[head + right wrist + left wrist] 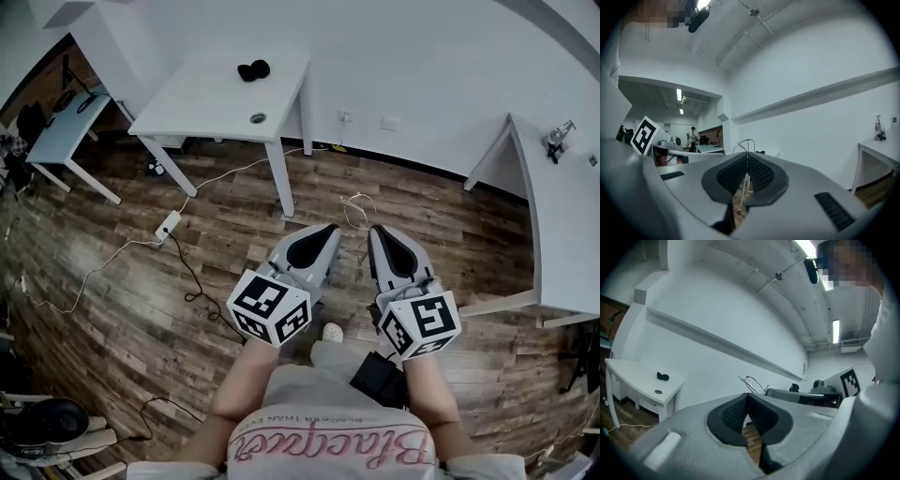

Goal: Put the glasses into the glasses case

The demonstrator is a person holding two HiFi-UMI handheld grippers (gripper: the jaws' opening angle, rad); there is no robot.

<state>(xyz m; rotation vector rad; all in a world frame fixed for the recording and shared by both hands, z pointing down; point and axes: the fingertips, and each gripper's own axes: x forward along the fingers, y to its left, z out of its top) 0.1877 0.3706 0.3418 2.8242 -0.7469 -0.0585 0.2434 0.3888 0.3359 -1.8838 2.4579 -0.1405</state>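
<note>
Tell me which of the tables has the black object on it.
The white table ahead on the left: a black object lies near its far edge. The right white table shows a small metallic item instead.

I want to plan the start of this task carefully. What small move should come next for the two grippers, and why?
Probably step toward the white table, where a small dark thing lies; whether it is the glasses, I cannot tell. The left gripper and the right gripper are both shut and empty, held above the wooden floor, with nothing within reach.
</note>
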